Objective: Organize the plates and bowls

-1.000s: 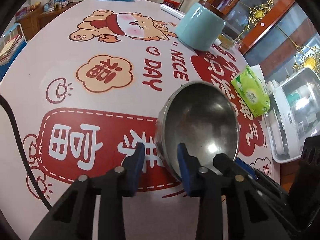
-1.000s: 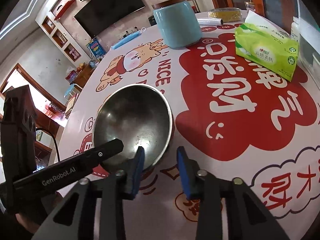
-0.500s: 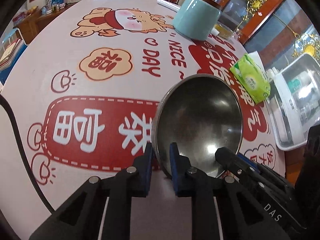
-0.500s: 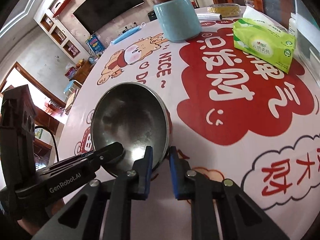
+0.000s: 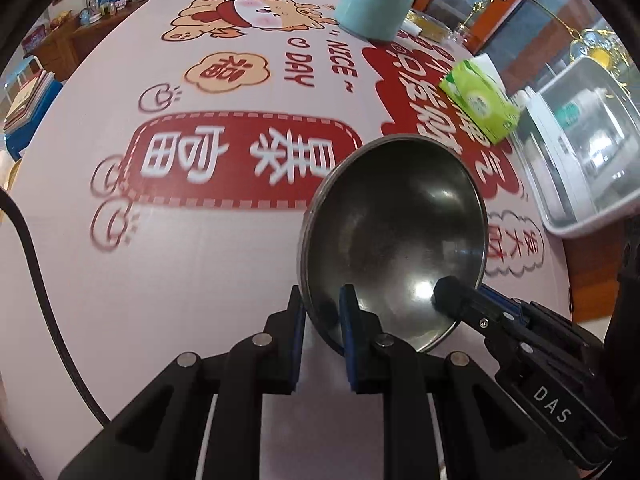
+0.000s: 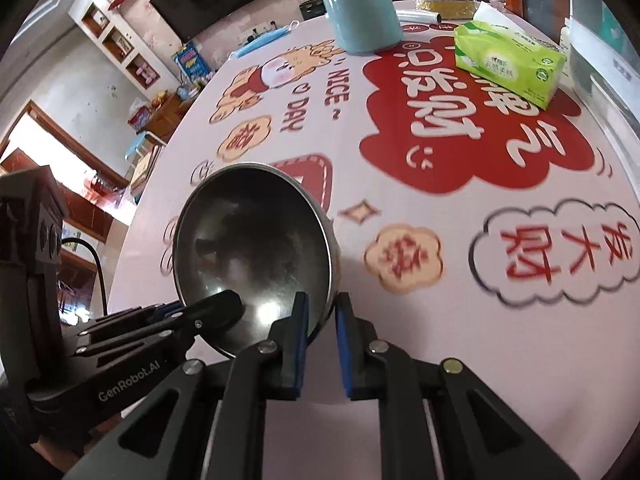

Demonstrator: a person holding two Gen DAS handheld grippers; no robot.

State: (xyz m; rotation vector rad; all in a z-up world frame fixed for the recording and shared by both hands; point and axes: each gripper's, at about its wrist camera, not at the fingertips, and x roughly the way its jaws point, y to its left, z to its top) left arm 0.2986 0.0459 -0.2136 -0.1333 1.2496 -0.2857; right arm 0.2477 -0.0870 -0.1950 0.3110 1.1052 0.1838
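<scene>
Two grippers pinch one dark stainless-steel bowl [image 5: 394, 236] by its near rim, one at each side. Left gripper [image 5: 322, 312]: blue-padded fingers pressed onto the rim at the bowl's left edge, one pad outside, one inside. Right gripper [image 6: 322, 316]: same grip on the bowl's right edge; in the left wrist view its black arm reads "DAS", and in the right wrist view the left tool's body reads "GenRobot.AI".

Writing on the round pink printed tablecloth [image 5: 224, 264], left to right: a red dashed panel of white Chinese characters, an orange cloud with one character, "NICE ~ DAY" beside a cartoon animal, then a large red cloud of white characters. The green tissue pack [image 6: 510, 62] carries small print, too blurred to read.

Against half a second earlier: bowl tipped more steeply, its open side facing the cameras, and apparently raised off the cloth, though contact underneath cannot be judged. Both pairs of fingers stay clamped. Tablecloth print has slid away and blurred.

Containers: bowl holds nothing, only glare on its floor. Pale teal cylindrical canister with a brown lid [image 5: 374, 4] stands at the far side, contents hidden. White plastic box with a clear cover [image 5: 580, 152] at the right edge, contents indistinct.
</scene>
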